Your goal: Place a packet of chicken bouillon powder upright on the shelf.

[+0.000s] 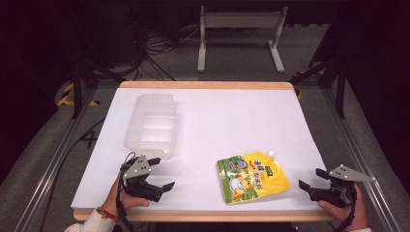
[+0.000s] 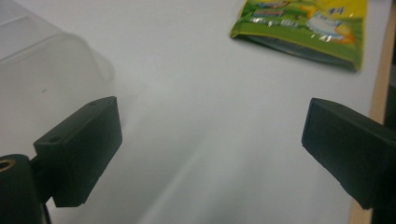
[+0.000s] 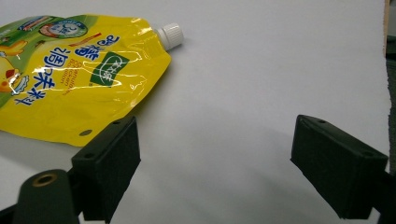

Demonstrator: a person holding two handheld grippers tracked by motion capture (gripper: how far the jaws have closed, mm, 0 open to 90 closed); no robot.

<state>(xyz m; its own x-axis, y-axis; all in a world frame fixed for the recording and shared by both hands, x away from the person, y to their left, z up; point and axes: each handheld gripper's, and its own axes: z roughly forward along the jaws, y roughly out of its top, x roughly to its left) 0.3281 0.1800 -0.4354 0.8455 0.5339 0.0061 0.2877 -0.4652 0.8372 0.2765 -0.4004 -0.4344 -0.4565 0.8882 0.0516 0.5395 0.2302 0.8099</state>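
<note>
A yellow and green spouted pouch (image 1: 252,176) with a white cap lies flat on the white table, front right of centre. A clear plastic bin (image 1: 151,124) stands at the left. My left gripper (image 1: 161,173) is open just in front of the bin, jaws wide, nothing between them. My right gripper (image 1: 312,178) is open at the table's right front corner, a short way right of the pouch. In the right gripper view the pouch (image 3: 70,74) lies ahead to the left of the right gripper (image 3: 212,161). From the left gripper (image 2: 212,149), the pouch (image 2: 310,28) and the bin (image 2: 42,70) are seen.
The table (image 1: 232,121) has a wooden edge at front and back. Beyond it stand a metal frame stand (image 1: 239,34) and cables on the dark floor. Metal rails run along both sides of the table.
</note>
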